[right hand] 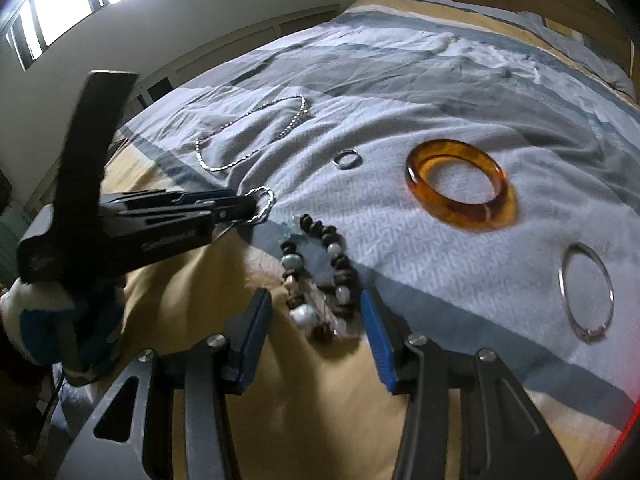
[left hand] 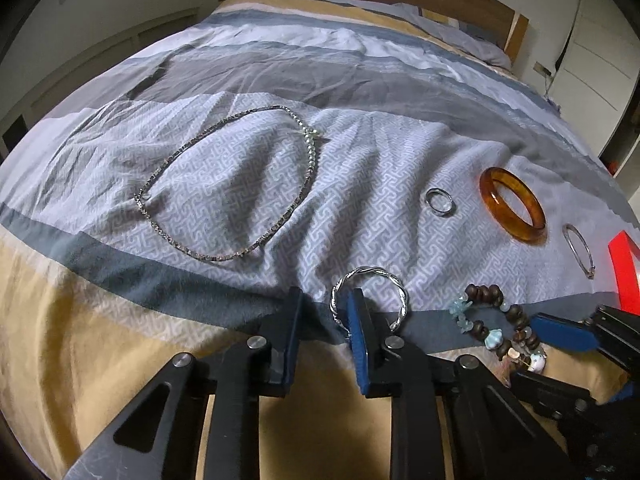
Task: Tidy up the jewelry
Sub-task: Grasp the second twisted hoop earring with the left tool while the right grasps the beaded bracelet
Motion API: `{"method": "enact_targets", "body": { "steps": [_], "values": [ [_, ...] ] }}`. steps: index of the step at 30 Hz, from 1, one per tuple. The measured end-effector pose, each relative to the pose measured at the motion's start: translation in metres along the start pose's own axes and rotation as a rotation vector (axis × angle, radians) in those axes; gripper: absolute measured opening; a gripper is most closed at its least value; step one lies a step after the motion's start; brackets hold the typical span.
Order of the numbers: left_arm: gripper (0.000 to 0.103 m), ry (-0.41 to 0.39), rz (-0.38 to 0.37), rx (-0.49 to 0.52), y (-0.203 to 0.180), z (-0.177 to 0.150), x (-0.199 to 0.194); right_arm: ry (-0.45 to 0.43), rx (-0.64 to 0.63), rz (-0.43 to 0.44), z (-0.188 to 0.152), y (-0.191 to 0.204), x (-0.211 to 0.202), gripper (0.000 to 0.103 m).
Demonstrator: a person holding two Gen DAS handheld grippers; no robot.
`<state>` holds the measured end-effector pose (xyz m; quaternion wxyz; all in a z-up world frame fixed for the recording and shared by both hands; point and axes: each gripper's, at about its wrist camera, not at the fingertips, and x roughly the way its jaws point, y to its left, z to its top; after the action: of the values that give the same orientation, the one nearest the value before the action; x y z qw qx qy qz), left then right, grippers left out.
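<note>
My left gripper wide at twisted bangle; right gripper wide round beaded bracelet, both near amber bangle.

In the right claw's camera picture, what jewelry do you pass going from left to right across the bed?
Twisted silver bangle → bead bracelet → small silver ring → amber bangle → thin silver hoop. The long chain necklace is left out, since it spans several of these.
</note>
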<state>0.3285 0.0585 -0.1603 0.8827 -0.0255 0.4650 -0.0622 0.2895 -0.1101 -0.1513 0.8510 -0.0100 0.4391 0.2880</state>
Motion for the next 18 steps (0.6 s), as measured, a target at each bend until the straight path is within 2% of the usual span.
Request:
{"method": "enact_targets", "body": {
  "steps": [4, 7, 9, 11, 18],
  "values": [
    [0.020, 0.004, 0.002, 0.037, -0.005, -0.002, 0.001, 0.008, 0.002, -0.009, 0.003, 0.000, 0.010, 0.047],
    [0.013, 0.013, -0.014, 0.060, -0.008, -0.003, 0.000, 0.013, 0.003, -0.004, 0.001, 0.000, 0.011, 0.046],
    [0.008, 0.022, -0.029, 0.077, -0.010, -0.005, -0.002, 0.022, 0.004, -0.001, -0.001, 0.001, 0.009, 0.037],
    [0.004, 0.032, -0.046, 0.081, -0.010, -0.009, -0.006, 0.031, 0.004, 0.004, -0.005, 0.002, 0.005, 0.022],
    [0.003, 0.037, -0.076, 0.072, -0.015, -0.029, -0.032, 0.044, 0.027, 0.006, -0.027, 0.006, -0.023, 0.020]
  ]
}}
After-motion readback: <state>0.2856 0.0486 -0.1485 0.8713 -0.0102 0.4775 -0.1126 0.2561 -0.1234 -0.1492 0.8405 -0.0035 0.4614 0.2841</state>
